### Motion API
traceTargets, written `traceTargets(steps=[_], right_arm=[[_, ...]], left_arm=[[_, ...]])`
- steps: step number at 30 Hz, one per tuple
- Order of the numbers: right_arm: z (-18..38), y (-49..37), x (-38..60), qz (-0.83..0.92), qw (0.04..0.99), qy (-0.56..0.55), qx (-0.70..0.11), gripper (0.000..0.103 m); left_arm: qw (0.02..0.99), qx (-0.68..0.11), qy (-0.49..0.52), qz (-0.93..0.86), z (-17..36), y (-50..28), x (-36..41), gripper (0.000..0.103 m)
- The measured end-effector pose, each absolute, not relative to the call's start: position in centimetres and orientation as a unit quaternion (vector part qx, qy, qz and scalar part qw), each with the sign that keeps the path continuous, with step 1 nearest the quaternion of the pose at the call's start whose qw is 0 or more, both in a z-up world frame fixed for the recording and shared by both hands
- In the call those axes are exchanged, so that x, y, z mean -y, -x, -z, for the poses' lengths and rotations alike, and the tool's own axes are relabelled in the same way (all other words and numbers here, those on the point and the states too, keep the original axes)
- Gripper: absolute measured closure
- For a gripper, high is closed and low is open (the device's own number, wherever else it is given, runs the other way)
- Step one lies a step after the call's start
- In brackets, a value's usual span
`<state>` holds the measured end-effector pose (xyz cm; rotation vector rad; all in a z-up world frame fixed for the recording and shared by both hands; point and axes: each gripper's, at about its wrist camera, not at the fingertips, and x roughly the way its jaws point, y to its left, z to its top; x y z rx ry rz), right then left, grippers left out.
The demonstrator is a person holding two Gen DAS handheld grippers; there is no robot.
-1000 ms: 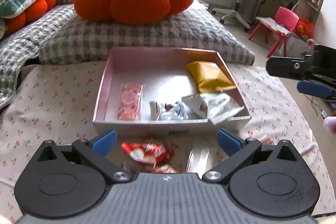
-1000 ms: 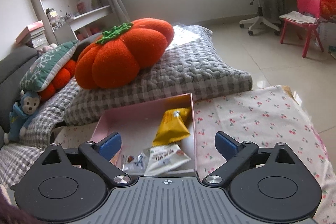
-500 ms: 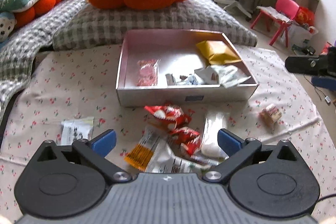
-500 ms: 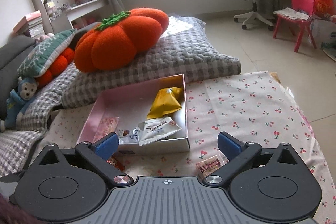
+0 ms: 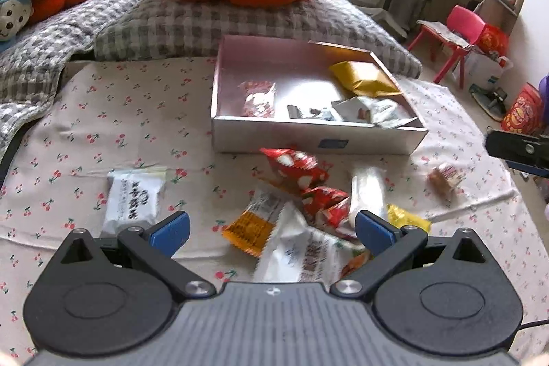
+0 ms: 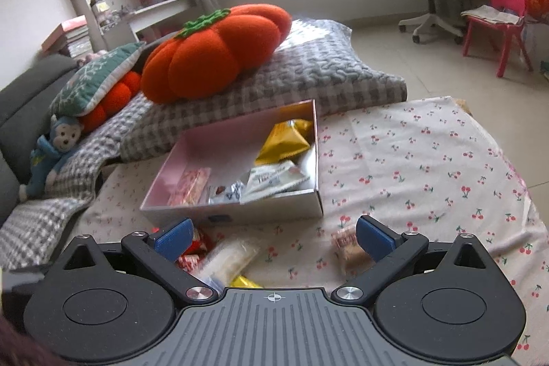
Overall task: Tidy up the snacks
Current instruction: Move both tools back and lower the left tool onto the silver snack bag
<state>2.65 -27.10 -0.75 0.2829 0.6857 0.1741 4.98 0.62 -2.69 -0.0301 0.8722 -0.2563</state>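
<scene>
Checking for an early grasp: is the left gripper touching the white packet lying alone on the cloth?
Apart. In the left wrist view the left gripper is open, and the white packet lies flat outside its left finger, nothing held between the fingers.

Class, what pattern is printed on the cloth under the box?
Small red cherries on cream cloth; right wrist view.

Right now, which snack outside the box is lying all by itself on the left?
The white packet with dark writing. It lies alone on the cherry cloth, left of the heap of red, orange and white snacks in front of the box.
</scene>
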Motion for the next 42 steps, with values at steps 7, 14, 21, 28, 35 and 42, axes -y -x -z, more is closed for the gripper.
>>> traceTargets(steps=[7,14,21,28,35,42], right_arm=[[2.4,-1.8,27.0,-0.089,0.928,-0.104,-0.346,0.001],[3.9,-1.2,25.5,-0.091,0.927,-0.052,-0.360,0.001],[5.4,-0.7,23.0,-0.114,0.921,-0.012,-0.373,0.001],[7.0,-0.7,20.9,-0.135,0.914,0.020,-0.382,0.001],[8.2,-2.0,19.6,-0.125,0.910,0.018,-0.395,0.001],[8.7,-2.6,18.8,-0.127,0.907,0.019,-0.402,0.000]], left_arm=[[0.895,-0.432,-0.013,0.111,3.9,-5.2,-2.7,0.000],[0.890,-0.433,-0.054,0.130,4.3,-5.5,-4.6,0.000],[0.896,-0.416,-0.094,0.126,5.8,-6.2,-5.9,0.000],[0.903,-0.421,-0.040,0.074,6.8,-7.6,-7.7,0.002],[0.907,-0.419,-0.020,0.041,7.0,-8.0,-8.3,0.009],[0.907,-0.420,-0.005,0.039,7.2,-8.2,-8.5,0.027]])
